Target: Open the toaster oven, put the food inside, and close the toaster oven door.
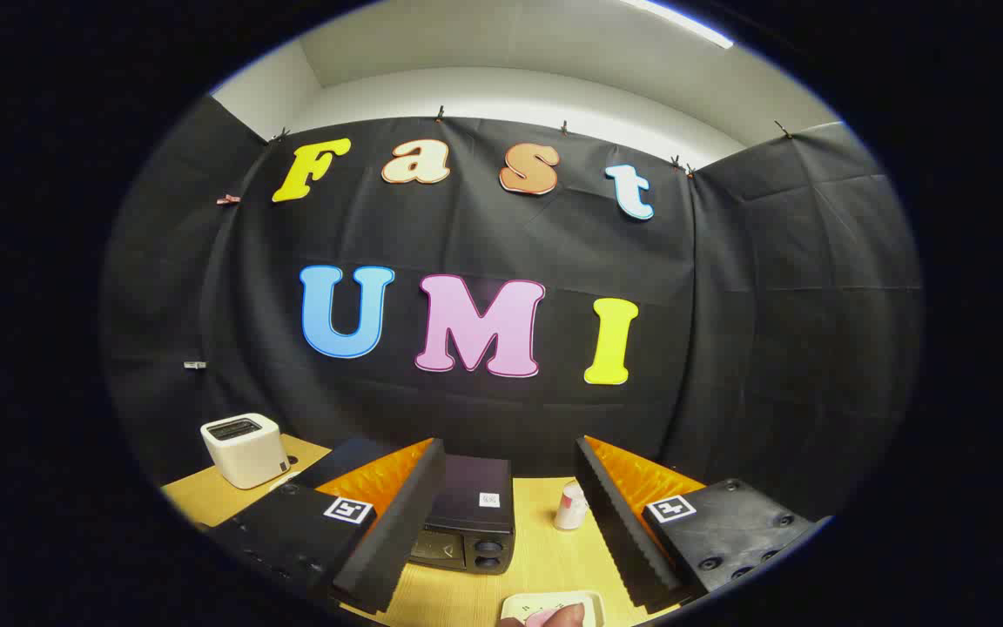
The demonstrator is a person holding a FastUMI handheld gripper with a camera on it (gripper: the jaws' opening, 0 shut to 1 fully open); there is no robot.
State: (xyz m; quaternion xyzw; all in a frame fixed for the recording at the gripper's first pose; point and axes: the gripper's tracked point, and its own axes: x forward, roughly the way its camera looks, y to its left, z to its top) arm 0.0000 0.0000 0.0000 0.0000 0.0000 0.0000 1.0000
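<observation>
A black toaster oven [469,515] stands on the wooden table [545,557], just ahead of my fingers and partly behind the left one; its door looks closed. My gripper [506,531] hangs above the table, open, with nothing between its fingers. Near the table's front edge lies a pale plate [552,604] holding pink food [545,617], only partly visible, below and between the fingers.
A white two-slot toaster [245,449] stands at the far left of the table. A small white cup [570,506] with a pink pattern sits to the right of the oven, just inside the right finger [619,531]. Black cloth walls close in the booth.
</observation>
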